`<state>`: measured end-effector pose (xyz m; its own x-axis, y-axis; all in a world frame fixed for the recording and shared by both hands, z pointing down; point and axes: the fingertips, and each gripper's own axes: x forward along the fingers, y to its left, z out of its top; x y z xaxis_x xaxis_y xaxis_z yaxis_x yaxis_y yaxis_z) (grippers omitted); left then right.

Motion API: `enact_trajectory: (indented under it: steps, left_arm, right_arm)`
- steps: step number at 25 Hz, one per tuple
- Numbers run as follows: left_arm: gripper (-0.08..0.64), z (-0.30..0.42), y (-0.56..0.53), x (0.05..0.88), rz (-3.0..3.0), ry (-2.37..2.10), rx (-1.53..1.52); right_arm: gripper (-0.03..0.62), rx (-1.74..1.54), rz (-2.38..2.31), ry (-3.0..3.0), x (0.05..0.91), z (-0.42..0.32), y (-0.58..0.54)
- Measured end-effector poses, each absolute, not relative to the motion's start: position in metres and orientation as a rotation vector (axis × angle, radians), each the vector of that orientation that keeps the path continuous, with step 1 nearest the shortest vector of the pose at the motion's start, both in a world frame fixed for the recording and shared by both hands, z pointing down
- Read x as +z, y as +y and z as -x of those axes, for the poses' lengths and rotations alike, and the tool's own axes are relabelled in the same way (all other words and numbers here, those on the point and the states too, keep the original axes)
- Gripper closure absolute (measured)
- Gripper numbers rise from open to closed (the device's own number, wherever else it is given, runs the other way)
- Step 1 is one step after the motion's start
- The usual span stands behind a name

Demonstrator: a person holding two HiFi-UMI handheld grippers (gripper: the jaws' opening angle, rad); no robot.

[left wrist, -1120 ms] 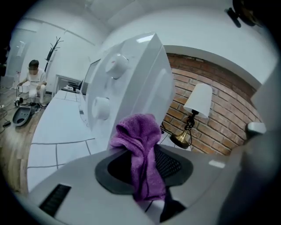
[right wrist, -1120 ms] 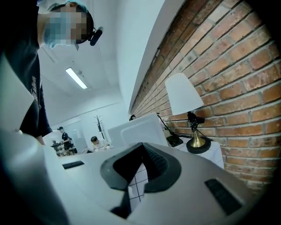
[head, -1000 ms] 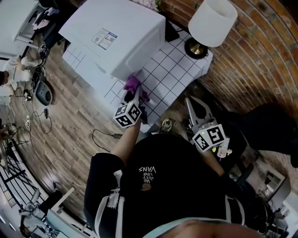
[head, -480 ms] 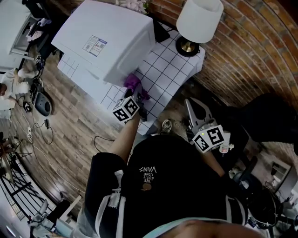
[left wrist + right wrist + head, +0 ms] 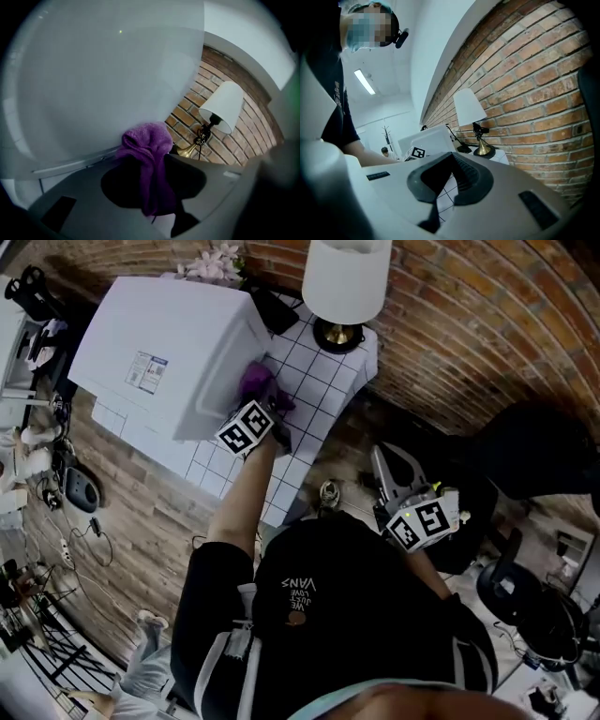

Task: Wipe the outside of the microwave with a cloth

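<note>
The white microwave [image 5: 159, 343] stands on a white tiled table [image 5: 319, 390] at the upper left of the head view. My left gripper [image 5: 261, 407] is shut on a purple cloth [image 5: 255, 385] and presses it against the microwave's right side wall. In the left gripper view the purple cloth [image 5: 147, 147] bunches between the jaws against the microwave's white wall [image 5: 103, 79]. My right gripper [image 5: 382, 457] hangs low beside the table, away from the microwave, shut with nothing in it. In the right gripper view the right gripper [image 5: 452, 157] points toward the table.
A lamp [image 5: 342, 282] with a white shade and brass base stands on the table's far corner, close to the cloth. A black object [image 5: 277, 310] and pink flowers [image 5: 211, 263] sit behind the microwave. The brick wall [image 5: 469, 334] runs along the right. Cables lie on the wood floor [image 5: 122, 493].
My left gripper has slid the cloth along the microwave's side wall toward the back, nearer the lamp. The right gripper has stayed low beside the table.
</note>
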<state>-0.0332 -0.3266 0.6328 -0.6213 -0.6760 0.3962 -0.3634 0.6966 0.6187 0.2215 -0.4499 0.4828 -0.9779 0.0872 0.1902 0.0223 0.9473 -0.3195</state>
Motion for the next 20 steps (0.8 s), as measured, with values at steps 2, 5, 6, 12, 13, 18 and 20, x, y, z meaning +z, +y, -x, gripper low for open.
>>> enact_trajectory:
  steps: [2, 5, 6, 12, 13, 18, 20]
  left_arm:
    - [0.417, 0.044, -0.341, 0.634, -0.803, -2.274, -0.64]
    - [0.417, 0.058, -0.361, 0.635, -0.82, -2.264, -0.629]
    - [0.417, 0.062, -0.367, 0.635, -0.826, -2.26, -0.623]
    - [0.417, 0.082, -0.394, 0.635, -0.852, -2.256, -0.585]
    - [0.417, 0.083, -0.396, 0.635, -0.853, -2.255, -0.581]
    - [0.417, 0.081, -0.399, 0.634, -0.873, -2.258, -0.566]
    - [0.417, 0.077, -0.398, 0.634, -0.902, -2.256, -0.539]
  right_arm:
    - [0.594, 0.477, 0.048, -2.895, 0.484, -0.224, -0.457]
    - [0.594, 0.483, 0.003, -2.889, 0.487, -0.227, -0.466]
    - [0.595, 0.484, -0.01, -2.885, 0.489, -0.228, -0.469]
    - [0.594, 0.483, -0.046, -2.877, 0.491, -0.227, -0.476]
    - [0.594, 0.481, -0.049, -2.878, 0.49, -0.226, -0.477]
    - [0.595, 0.476, -0.046, -2.881, 0.489, -0.222, -0.476]
    - [0.595, 0.475, -0.027, -2.881, 0.488, -0.219, -0.472]
